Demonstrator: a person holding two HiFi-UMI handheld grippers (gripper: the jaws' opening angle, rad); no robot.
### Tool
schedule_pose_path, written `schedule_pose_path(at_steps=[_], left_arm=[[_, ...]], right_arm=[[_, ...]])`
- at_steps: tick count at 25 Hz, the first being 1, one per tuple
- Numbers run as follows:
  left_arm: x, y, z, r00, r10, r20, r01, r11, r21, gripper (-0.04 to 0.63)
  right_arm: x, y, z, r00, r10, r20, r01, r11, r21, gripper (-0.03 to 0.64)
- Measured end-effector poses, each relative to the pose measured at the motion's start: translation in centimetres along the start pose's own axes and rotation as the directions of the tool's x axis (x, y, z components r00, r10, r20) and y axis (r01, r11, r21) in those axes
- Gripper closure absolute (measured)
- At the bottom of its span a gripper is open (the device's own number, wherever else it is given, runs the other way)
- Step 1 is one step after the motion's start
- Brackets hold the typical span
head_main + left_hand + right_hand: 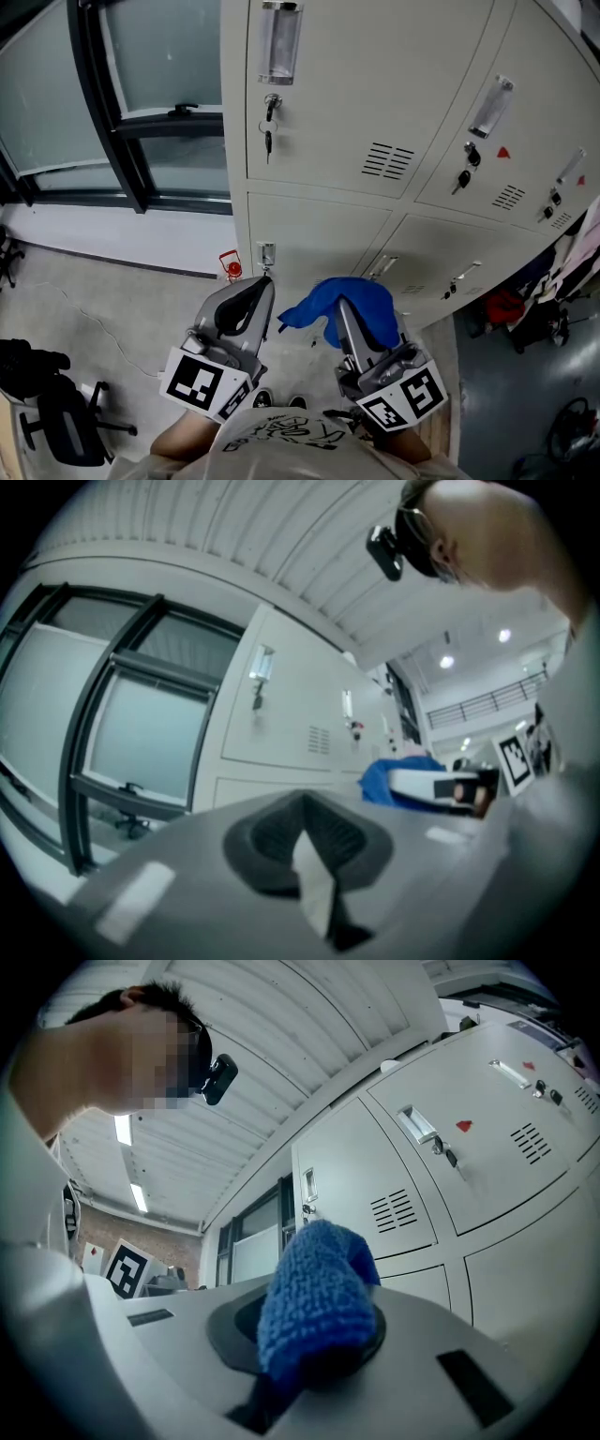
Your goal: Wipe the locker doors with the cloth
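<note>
Cloth (349, 302), blue and knitted, is pinched in the right gripper (343, 313), bunched over its tips and hanging down on both sides. In the right gripper view the jaws are clamped on the cloth (314, 1305), which swells up out of the right gripper (312, 1330) and hides the pads. It hangs in front of a lower locker door (323, 234), near it; whether it touches the metal cannot be told.

The left gripper (263, 285) is just beside it to the left, jaws closed tip to tip with nothing between them; its own view shows the left gripper (302, 810) pads meeting. Both point at the grey lockers (375, 84). Keys (269, 131) hang from the upper door's lock. A red tag (230, 267) sits low by the lockers' left edge, near a dark-framed window (159, 66). A chair (56, 417) stands on the floor at far left.
</note>
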State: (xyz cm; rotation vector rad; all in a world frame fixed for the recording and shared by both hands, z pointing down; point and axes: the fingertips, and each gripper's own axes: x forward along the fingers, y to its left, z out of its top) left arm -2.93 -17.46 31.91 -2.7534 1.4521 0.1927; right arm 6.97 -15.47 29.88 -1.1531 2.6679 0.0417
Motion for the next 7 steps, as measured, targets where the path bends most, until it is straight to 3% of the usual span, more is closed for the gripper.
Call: schedule_pose_path(at_steps=[7], left_arm=[[0.29,-0.74,-0.21,1.000,-0.023,-0.010,0.023,1.000,-0.019,0.593]], right_arm=[[-0.23,-0.02,0.04,1.000,-0.004,-0.005,0.004,1.000,-0.024,0.586]])
